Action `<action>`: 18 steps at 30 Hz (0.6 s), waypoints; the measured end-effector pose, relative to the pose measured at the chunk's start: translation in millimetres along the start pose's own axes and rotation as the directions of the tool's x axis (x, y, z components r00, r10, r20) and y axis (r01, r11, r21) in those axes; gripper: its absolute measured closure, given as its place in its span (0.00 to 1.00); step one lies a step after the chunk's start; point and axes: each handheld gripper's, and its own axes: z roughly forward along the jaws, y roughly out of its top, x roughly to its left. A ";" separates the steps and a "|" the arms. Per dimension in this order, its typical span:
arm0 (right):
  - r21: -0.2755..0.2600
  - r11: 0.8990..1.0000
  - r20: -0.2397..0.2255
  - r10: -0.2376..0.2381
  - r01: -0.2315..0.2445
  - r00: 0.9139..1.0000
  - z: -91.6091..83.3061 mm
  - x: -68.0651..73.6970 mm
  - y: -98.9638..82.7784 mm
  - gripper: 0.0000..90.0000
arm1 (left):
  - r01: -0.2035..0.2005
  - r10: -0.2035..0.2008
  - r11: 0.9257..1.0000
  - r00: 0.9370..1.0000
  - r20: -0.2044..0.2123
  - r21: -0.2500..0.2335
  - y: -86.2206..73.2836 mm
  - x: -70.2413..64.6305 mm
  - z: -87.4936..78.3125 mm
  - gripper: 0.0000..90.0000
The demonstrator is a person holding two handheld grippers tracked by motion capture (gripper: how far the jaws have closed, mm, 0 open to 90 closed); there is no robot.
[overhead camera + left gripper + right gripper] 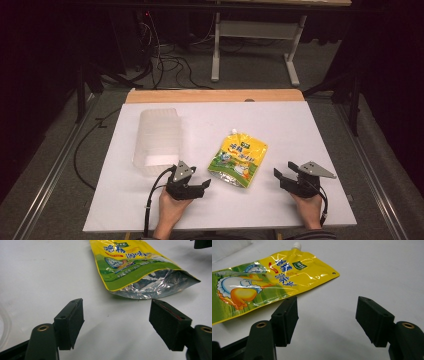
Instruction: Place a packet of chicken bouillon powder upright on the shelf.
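Jaws stand apart and empty on left gripper (200,186) and right gripper (283,175); approaching the flat yellow pouch (238,159) low, at an edge, seems wisest.

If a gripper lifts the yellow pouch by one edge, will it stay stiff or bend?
The yellow and green foil spout pouch will probably sag: its creased silver bottom looks soft. Its glossy film may be slippery. Lying flat, it should slide, not roll.

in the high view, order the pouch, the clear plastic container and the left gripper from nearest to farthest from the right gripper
From the right gripper:
1. Yellow pouch, just to its left at table centre.
2. Left gripper, beyond the pouch near the front edge.
3. Clear plastic container, far left and farther back.
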 end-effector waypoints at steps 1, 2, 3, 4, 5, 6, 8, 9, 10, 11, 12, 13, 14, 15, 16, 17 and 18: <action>-0.001 1.000 -0.001 0.001 -0.001 1.000 -0.1 -0.1 0.0 0.39 | 0.003 -0.003 1.000 1.000 0.004 0.003 0.1 0.3 0.5 0.32; -0.001 1.000 -0.002 0.002 -0.002 1.000 0.0 -0.2 0.0 0.39 | 0.002 -0.002 1.000 1.000 0.004 0.003 0.1 0.3 0.5 0.32; 0.000 1.000 -0.001 0.005 -0.005 1.000 0.0 -0.3 0.0 0.39 | 0.001 -0.001 1.000 1.000 0.004 0.003 0.1 0.3 0.5 0.32; 0.001 1.000 0.000 0.008 -0.008 1.000 0.0 -0.4 0.0 0.39 | 0.000 0.000 1.000 1.000 0.005 0.003 0.1 0.1 0.3 0.32; 0.001 1.000 0.000 0.009 -0.009 1.000 0.0 -0.5 0.0 0.39 | -0.002 0.002 1.000 1.000 0.003 0.001 0.0 -0.4 0.3 0.32; 0.001 1.000 0.001 0.010 -0.010 1.000 0.0 -0.5 0.0 0.39 | -0.009 0.009 1.000 1.000 0.002 0.001 0.0 -0.9 0.1 0.32; 0.001 1.000 0.001 0.012 -0.012 1.000 0.1 -0.7 0.0 0.39 | -0.017 0.017 1.000 1.000 -0.001 0.002 0.0 -1.7 0.1 0.32; -0.001 1.000 0.002 0.011 -0.011 1.000 0.2 -0.9 0.0 0.39 | -0.017 0.017 1.000 1.000 -0.004 0.000 -0.1 -2.0 0.2 0.32; -0.001 1.000 0.001 0.015 -0.015 1.000 0.1 -0.8 0.0 0.39 | -0.017 0.017 1.000 1.000 -0.007 0.000 -0.1 -2.2 0.2 0.32; -0.001 1.000 0.001 0.015 -0.015 1.000 0.1 -0.8 0.0 0.39 | -0.017 0.017 1.000 1.000 -0.007 0.000 -0.1 -2.2 0.2 0.32; -0.001 1.000 0.001 0.015 -0.015 1.000 0.1 -1.0 -0.1 0.38 | -0.017 0.017 1.000 1.000 -0.008 -0.001 -0.1 -2.4 0.4 0.32; -0.002 1.000 0.002 0.014 -0.014 1.000 0.0 -1.0 0.0 0.38 | -0.014 0.014 1.000 1.000 -0.007 0.008 0.3 -1.9 0.9 0.32; -0.003 1.000 0.002 0.013 -0.013 1.000 0.0 -0.8 -0.1 0.38 | -0.012 0.012 1.000 1.000 -0.011 0.008 0.3 -1.7 1.0 0.32; -0.002 1.000 0.003 0.014 -0.014 1.000 -0.1 -0.7 -0.1 0.38 | -0.012 0.012 1.000 1.000 -0.017 0.009 0.3 -2.0 0.9 0.31; -0.003 1.000 0.004 0.014 -0.014 1.000 -0.2 -0.6 -0.1 0.38 | -0.016 0.017 1.000 1.000 -0.020 0.007 0.3 -2.3 0.8 0.31; -0.003 1.000 0.006 0.016 -0.016 1.000 -0.2 -0.4 -0.1 0.38 | -0.023 0.023 1.000 1.000 -0.021 0.006 0.2 -3.4 0.8 0.32; -0.004 1.000 0.007 0.012 -0.012 1.000 -0.2 -0.4 -0.1 0.38 | -0.035 0.035 0.999 0.999 -0.023 0.006 0.2 -4.3 0.8 0.32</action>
